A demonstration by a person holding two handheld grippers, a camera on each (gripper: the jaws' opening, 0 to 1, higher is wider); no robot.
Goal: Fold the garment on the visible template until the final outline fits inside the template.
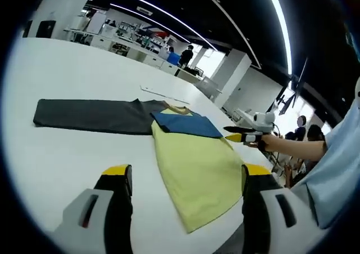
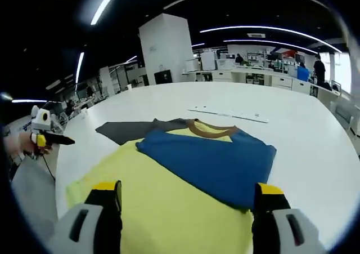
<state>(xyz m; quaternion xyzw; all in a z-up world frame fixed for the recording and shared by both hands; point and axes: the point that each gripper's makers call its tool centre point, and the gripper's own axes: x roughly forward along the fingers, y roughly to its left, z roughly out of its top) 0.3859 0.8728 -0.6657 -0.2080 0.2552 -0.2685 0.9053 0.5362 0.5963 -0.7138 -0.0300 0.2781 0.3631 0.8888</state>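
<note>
So the garment is a long-sleeved shirt with a yellow body, blue sleeve and dark grey sleeve (image 1: 191, 164), lying flat on the big white table (image 1: 73, 79). In the left gripper view the yellow body runs toward the near table edge. The blue sleeve (image 1: 188, 123) is folded across the chest just below the neckline. The dark grey sleeve (image 1: 93, 116) sticks straight out to the side, fully spread on the table. In the right gripper view the shirt (image 2: 169, 209) sits right in front of the camera, blue sleeve (image 2: 216, 161) laid over the yellow, with the brown-tan ribbed collar (image 2: 211, 131) showing at the far end and a bit of the grey sleeve (image 2: 126, 131) poking out on the left. The fabric looks pretty smooth, no big wrinkles.

The left tongs (image 1: 185, 178) are spread wide above the shirt, holding nothing. The right tongs (image 2: 188, 195) are also wide apart over the yellow body, nothing between them.

There's a thin pale strip (image 2: 228, 115) lying on the table past the collar.
</note>
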